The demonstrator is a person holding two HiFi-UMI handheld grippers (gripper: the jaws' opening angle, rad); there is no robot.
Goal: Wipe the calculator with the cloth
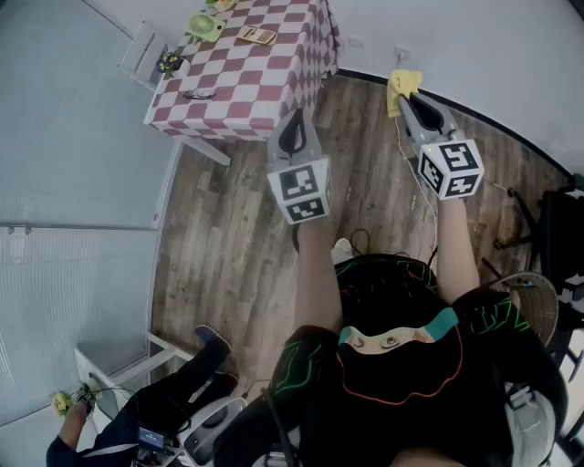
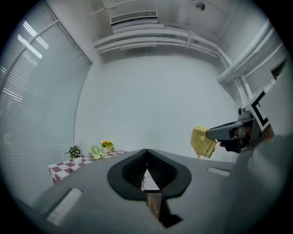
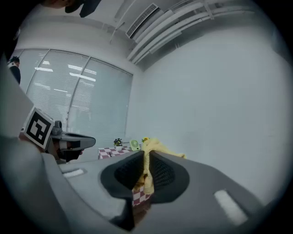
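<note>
right gripper (image 1: 410, 98) clamped on yellow cloth (image 1: 400, 86) at upper right, left gripper (image 1: 294, 128) jaws together with nothing between, calculator (image 1: 258, 36) on checkered table (image 1: 265, 87) at top, well apart from both

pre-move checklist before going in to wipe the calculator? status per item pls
1. Cloth gripped in right gripper: ok, jaws are shut on it.
2. Left gripper free: ok, jaws together, nothing between them.
3. Calculator found: ok, it lies on the checkered table, apart from the green fan.
4. Grippers over the table: not ok, both hang over the wood floor, short of the table edge.
5. Calculator face up: cannot tell, too small in the head view.
</note>
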